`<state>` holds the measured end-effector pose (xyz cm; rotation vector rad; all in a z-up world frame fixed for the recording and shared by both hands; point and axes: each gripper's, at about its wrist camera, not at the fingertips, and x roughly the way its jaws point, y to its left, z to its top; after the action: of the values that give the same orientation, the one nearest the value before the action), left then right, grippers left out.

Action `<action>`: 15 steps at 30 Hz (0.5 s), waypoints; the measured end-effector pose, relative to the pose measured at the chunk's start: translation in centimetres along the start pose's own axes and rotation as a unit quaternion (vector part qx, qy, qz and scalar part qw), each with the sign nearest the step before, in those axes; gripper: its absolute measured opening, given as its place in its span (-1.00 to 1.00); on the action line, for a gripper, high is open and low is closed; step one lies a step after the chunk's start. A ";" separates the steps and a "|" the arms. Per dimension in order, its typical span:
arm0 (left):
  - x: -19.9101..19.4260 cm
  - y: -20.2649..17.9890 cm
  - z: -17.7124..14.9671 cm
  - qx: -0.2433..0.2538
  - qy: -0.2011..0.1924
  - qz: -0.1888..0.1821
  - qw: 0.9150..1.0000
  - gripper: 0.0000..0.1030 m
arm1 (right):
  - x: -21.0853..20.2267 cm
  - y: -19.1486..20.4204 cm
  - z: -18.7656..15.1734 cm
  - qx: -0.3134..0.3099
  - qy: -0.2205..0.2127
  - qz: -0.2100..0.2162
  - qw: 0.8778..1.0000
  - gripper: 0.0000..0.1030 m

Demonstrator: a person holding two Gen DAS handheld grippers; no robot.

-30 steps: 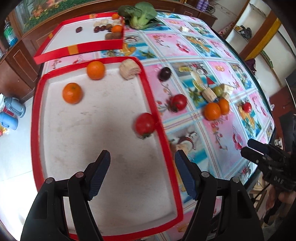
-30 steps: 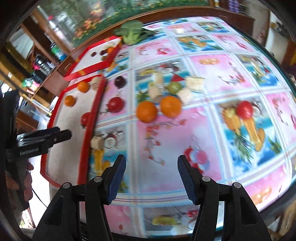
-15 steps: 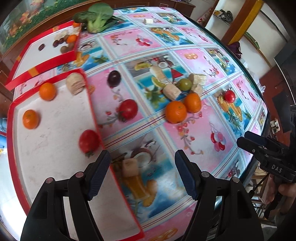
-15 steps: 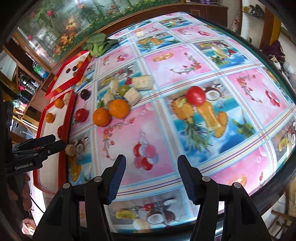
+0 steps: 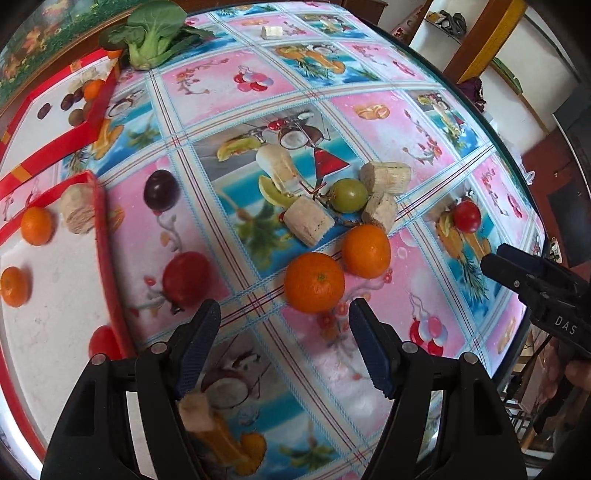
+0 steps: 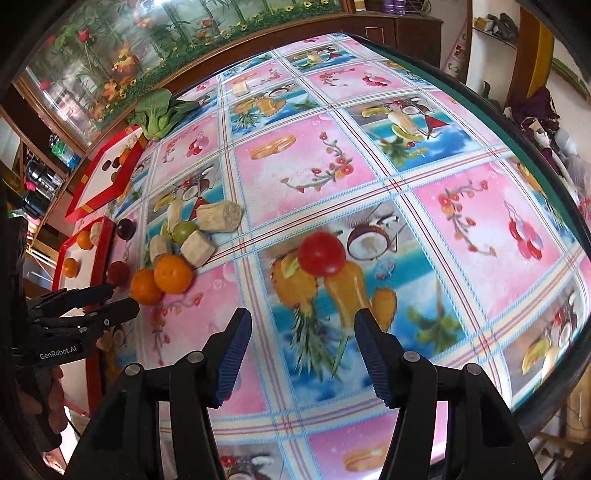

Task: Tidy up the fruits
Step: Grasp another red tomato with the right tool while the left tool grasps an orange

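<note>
The left gripper (image 5: 284, 328) is held with its jaws apart and nothing between them, above the patterned table (image 5: 406, 122), just short of the nearer orange (image 5: 314, 282). A second orange (image 5: 366, 251) is seen touching it on the far side. Behind the pair, a green fruit (image 5: 348, 195) is ringed by pale cut chunks (image 5: 308, 220). A large tomato (image 5: 185, 277) and a dark plum (image 5: 161, 190) are seen nearer the table's left edge, just outside the red tray (image 5: 101, 229). In that tray, two small oranges (image 5: 36, 225), a pale chunk and a red tomato (image 5: 103, 341) are found. The right gripper (image 6: 301, 328) is likewise held open and empty, with a lone tomato (image 6: 321, 254) lying just beyond its tips. A leafy green (image 5: 151, 33) is seen at the table's far edge, beside a second tray (image 5: 48, 147) with small fruits.
</note>
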<state>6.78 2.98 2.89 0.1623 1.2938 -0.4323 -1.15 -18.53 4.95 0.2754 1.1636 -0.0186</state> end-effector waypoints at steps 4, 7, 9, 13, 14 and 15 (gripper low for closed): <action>1.0 -0.3 0.3 -0.003 0.008 0.006 1.000 0.38 | 1.5 -0.5 0.9 -0.002 0.011 -0.005 1.000 0.15; 1.4 -0.3 0.6 -0.010 0.007 0.006 1.000 0.38 | 2.4 -0.9 1.6 -0.002 0.015 -0.015 1.000 0.14; 1.6 -0.3 0.8 -0.012 0.008 0.008 1.000 0.34 | 3.0 -1.1 2.1 0.001 0.018 -0.014 1.000 0.10; 1.8 -0.4 1.2 -0.009 0.004 0.014 1.000 0.25 | 3.6 -0.5 3.0 -0.018 0.017 -0.030 0.999 -0.04; 1.8 -0.5 1.4 -0.010 0.003 0.012 1.000 0.20 | 3.7 -0.3 3.2 -0.023 0.017 -0.033 0.999 -0.15; 1.8 -0.5 1.5 -0.010 0.002 0.009 1.000 0.05 | 3.8 -0.1 3.3 -0.029 0.018 -0.037 0.999 -0.23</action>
<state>8.27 1.58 1.68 0.1578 1.3002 -0.4045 3.33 -18.92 2.69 0.1827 1.2077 -0.0445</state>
